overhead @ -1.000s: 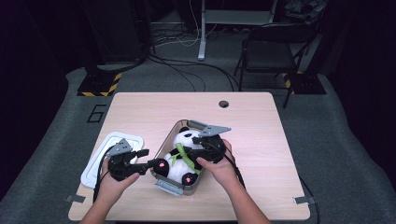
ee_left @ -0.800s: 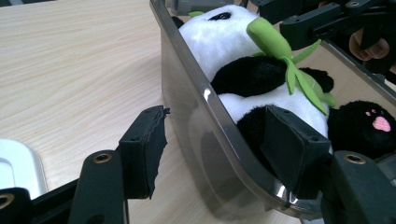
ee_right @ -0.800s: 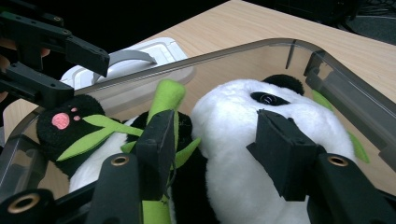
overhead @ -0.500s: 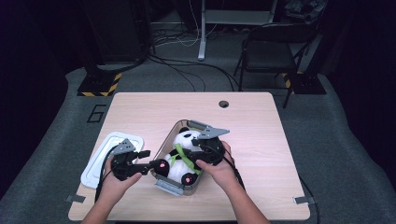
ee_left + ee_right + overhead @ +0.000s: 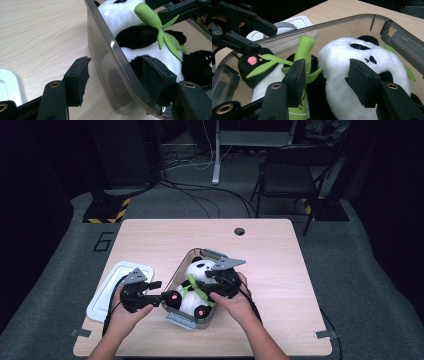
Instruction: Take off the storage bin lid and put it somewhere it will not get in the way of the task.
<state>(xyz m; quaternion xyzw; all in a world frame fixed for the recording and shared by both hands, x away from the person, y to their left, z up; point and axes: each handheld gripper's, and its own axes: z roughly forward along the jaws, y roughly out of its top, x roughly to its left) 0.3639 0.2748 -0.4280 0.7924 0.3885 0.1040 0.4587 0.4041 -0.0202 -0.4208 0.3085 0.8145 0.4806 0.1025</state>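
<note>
The plush panda (image 5: 196, 281) looks soft and light; grip its body. Near the desk's front edge, the left gripper (image 5: 117, 75) straddles the clear bin's wall (image 5: 110, 50) unclamped; the right gripper (image 5: 325, 75) gapes over the panda.

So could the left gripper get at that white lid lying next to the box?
Probably yes. The left gripper has its jaws open astride the wall of the clear box, pinching nothing that I can see. The white lid lies bare on the table right beside that hand, with nothing between them.
</note>
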